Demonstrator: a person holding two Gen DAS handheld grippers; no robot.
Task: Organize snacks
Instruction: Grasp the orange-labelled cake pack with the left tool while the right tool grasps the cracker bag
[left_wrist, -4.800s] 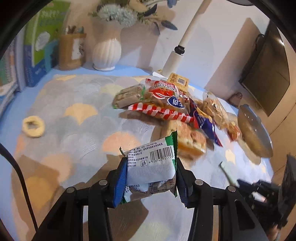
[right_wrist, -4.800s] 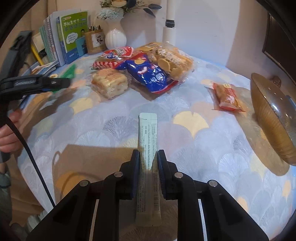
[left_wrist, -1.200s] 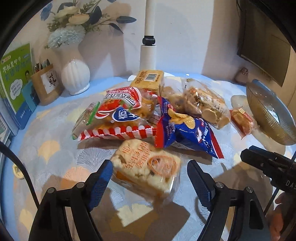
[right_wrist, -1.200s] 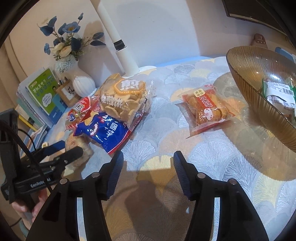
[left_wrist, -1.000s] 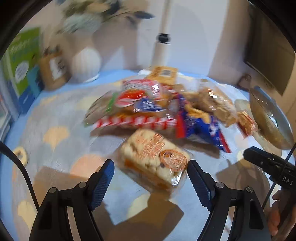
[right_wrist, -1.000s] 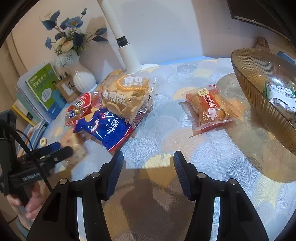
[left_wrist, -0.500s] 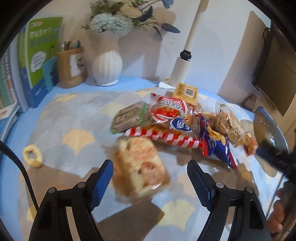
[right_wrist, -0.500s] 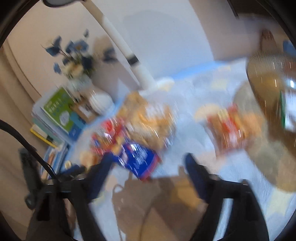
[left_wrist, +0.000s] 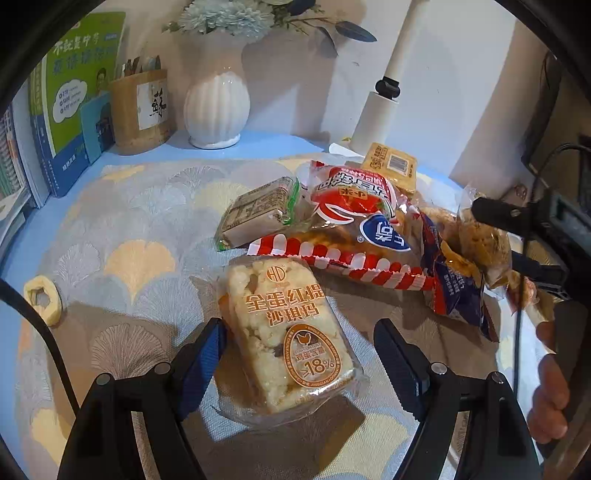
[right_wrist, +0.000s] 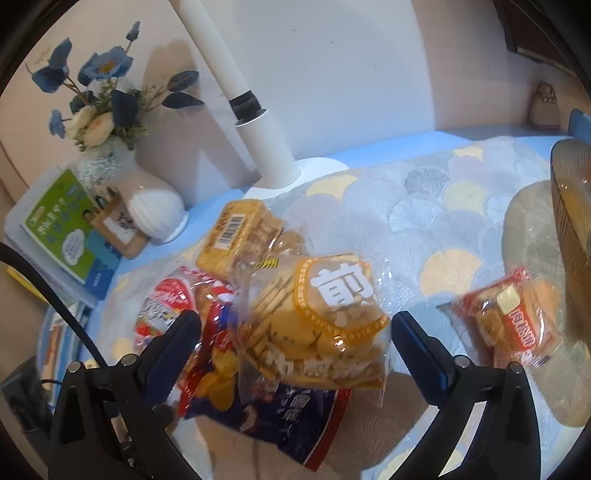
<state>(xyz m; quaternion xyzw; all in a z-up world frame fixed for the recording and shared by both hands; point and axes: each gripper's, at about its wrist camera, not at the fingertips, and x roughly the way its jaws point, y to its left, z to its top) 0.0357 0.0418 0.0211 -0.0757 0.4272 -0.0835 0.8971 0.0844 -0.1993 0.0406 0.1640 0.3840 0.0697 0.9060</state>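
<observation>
My left gripper (left_wrist: 299, 350) is open, its fingers on either side of a clear-wrapped rice-puff cake (left_wrist: 288, 338) lying on the tablecloth. Behind it lie a red-and-white striped bag (left_wrist: 354, 218), a green-edged bar (left_wrist: 258, 210), a yellow packet (left_wrist: 391, 166) and a blue chip bag (left_wrist: 454, 284). My right gripper (right_wrist: 295, 336) is open around a clear bag of round biscuits (right_wrist: 317, 321), which rests on the blue chip bag (right_wrist: 280, 410). A small red cake packet (right_wrist: 509, 321) lies to the right, by the amber glass bowl (right_wrist: 569, 206).
A white vase (left_wrist: 216, 107), a wooden pen holder (left_wrist: 138, 110), books (left_wrist: 70, 99) and a white lamp post (left_wrist: 384, 96) stand along the back wall. A small tape ring (left_wrist: 42, 301) lies at the left. The right gripper's body (left_wrist: 532, 221) hangs over the pile's right side.
Both grippers let go of their earlier snacks and opened. The left one has closed in on the rice-puff cake; the right one swung left from the bowl onto the biscuit bag.
</observation>
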